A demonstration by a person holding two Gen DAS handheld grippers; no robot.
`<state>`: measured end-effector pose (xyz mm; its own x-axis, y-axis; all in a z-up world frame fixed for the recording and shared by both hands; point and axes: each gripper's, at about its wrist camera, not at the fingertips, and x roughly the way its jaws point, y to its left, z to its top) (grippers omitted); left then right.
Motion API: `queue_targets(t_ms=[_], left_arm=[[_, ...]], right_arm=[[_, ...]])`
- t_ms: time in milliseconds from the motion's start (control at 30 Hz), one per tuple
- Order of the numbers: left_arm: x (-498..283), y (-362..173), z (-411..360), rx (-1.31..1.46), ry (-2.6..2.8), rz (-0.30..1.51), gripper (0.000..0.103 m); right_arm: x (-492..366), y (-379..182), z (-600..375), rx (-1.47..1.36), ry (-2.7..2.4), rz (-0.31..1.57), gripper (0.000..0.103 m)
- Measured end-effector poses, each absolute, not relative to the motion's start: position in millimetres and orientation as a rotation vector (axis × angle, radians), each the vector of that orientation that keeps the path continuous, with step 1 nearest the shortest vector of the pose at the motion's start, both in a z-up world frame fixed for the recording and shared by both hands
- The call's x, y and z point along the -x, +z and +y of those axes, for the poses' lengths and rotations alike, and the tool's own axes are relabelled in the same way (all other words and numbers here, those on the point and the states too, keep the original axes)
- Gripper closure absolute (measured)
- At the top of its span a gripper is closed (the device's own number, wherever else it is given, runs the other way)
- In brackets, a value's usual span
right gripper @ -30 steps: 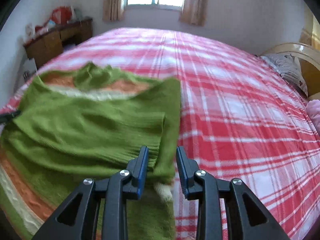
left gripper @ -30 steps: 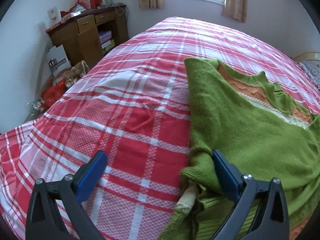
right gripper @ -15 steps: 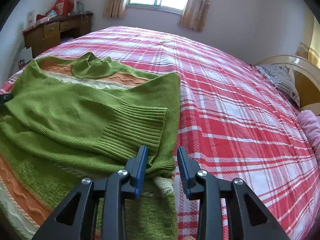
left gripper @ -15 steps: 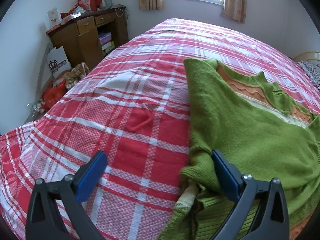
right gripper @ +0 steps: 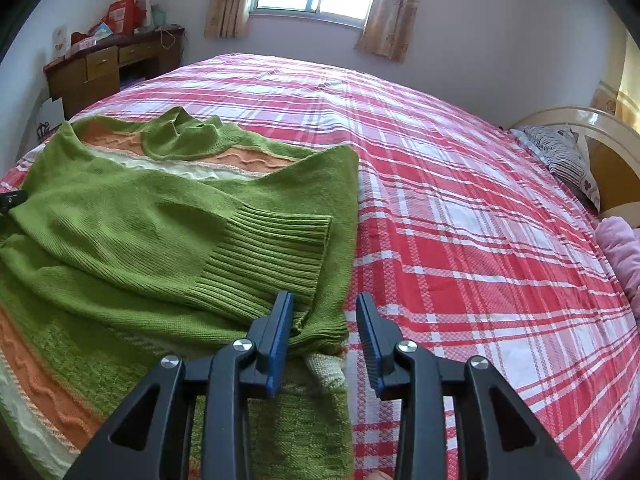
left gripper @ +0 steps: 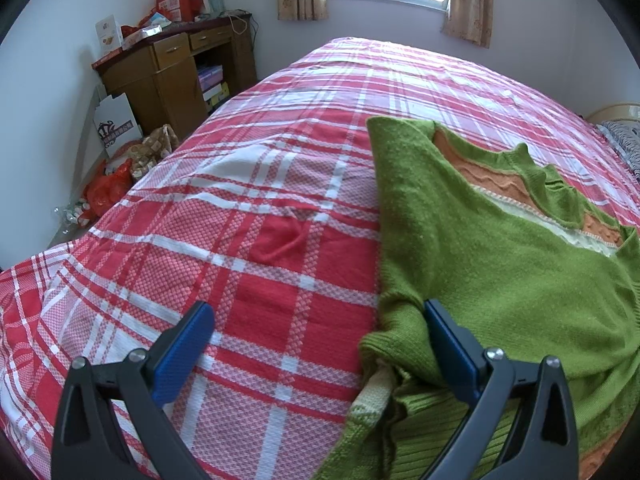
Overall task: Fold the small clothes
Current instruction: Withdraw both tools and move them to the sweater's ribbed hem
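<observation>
On the left, the left gripper [left gripper: 316, 344] is spread wide and empty, its left finger over bare plaid bedspread [left gripper: 248, 216] and its right finger touching the folded left edge of the green sweater [left gripper: 492, 264]. The sweater lies across the near part of the bed, sleeves laid in over its body, neckline away from the cameras. It looks like a soft, thick knit: light, limp, likely to sag and slide out of its folds if lifted by one layer, so I would take it at the bunched side edges near the hem, pinching all layers at once. Further right, the ribbed cuff [right gripper: 276, 256] lies flat on top, and the right gripper [right gripper: 323, 336] hangs partly open and empty over the sweater's right edge. Compared with a second ago, the left gripper has not shifted; the right view was blurred and is now sharp, and its jaws have parted somewhat wider.
</observation>
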<state>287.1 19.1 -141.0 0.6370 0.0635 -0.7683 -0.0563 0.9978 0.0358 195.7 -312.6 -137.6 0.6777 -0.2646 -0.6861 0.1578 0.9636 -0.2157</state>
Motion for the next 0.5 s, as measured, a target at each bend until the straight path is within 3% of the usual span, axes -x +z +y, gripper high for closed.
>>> queue_targets(t_ms=[333, 400, 500], left_arm=[[-278, -134, 18, -0.011, 0.051, 0.892, 0.0], [-264, -125, 16, -0.035, 0.033, 0.874, 0.0], [-237, -115, 9, -0.11, 0.015, 0.856, 0.0]], right_arm=[[-193, -135, -314, 0.125, -0.225, 0.797, 0.068], [-183, -131, -316, 0.099, -0.218, 0.799, 0.053], [-169, -128, -314, 0.072, -0.186, 0.795, 0.047]])
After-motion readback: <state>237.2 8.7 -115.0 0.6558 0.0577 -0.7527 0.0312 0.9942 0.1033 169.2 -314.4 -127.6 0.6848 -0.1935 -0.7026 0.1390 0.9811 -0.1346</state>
